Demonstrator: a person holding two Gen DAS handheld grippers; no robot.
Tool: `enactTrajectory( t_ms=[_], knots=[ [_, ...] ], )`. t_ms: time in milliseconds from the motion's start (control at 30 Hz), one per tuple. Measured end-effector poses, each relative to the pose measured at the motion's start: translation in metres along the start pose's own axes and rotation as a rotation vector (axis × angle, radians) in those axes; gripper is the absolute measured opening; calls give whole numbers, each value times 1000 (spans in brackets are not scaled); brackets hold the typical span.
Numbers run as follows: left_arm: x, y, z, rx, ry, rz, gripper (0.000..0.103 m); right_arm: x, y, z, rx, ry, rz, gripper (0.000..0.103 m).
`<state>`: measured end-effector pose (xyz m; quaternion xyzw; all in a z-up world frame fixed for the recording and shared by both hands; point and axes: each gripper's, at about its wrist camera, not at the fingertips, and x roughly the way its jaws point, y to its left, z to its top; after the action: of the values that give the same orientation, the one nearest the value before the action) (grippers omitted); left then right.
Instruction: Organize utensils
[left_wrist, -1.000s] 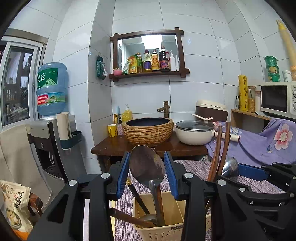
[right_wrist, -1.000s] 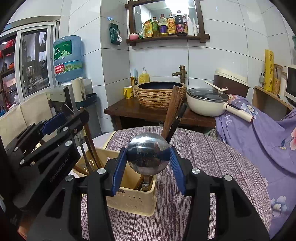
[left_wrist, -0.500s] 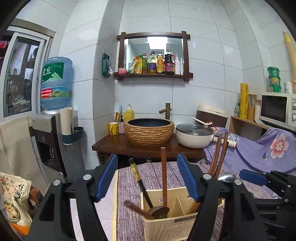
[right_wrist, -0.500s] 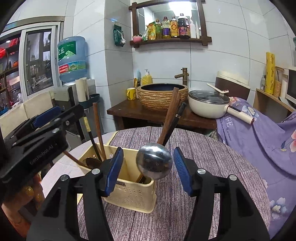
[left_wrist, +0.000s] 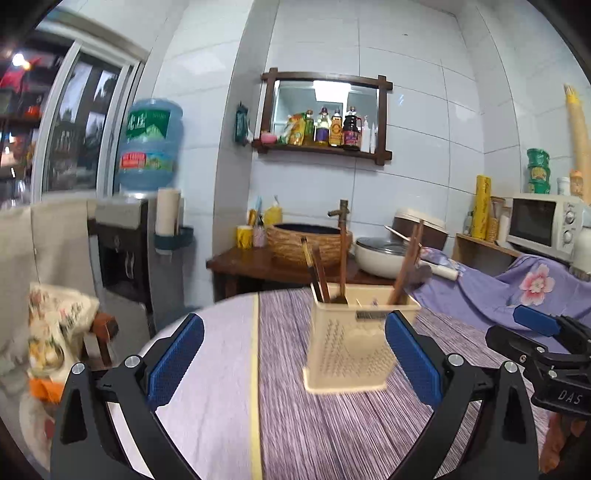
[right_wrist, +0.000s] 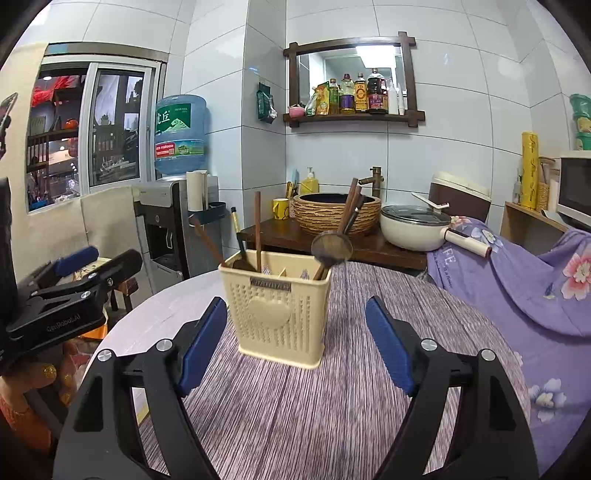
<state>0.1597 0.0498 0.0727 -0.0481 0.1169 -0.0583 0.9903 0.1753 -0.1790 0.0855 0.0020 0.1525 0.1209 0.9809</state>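
both my left gripper (left_wrist: 293, 360) and right gripper (right_wrist: 295, 349) have just been opening their jaws, now wide and empty, nothing between the pads. the cream basket (right_wrist: 277, 309) stands upright on the worktop (right_wrist: 332, 406) ahead, utensils poking up. it looks light and tippy; the metal ladle (right_wrist: 330, 249) seems slick, so i'd pinch its stiff handle, not the bowl.

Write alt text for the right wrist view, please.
A cream utensil basket stands on a striped tablecloth, holding chopsticks and a ladle, framed by the open, empty right gripper. The left gripper shows at left.
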Motion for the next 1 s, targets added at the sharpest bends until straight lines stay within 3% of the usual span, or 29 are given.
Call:
enactTrajectory(
  t_ms=[167, 333, 467, 633, 1000],
  knots=[
    [-29, 3, -35, -27, 46, 37, 97, -37, 9, -38, 19, 23, 4, 78],
    [-54, -7, -60, -11, 98, -23, 97, -73, 18, -74, 11, -10, -15, 78],
    [-71, -9, -69, 3, 107, -27, 97, -100, 22, -89, -22, -53, -21, 80],
    [-85, -3, -73, -17, 102, -17, 97, -123, 20, -101, -17, -86, -24, 84],
    [-96, 1, -69, -2, 70, -45, 97, -130, 20, -101, -11, -88, -6, 85]
  ],
)
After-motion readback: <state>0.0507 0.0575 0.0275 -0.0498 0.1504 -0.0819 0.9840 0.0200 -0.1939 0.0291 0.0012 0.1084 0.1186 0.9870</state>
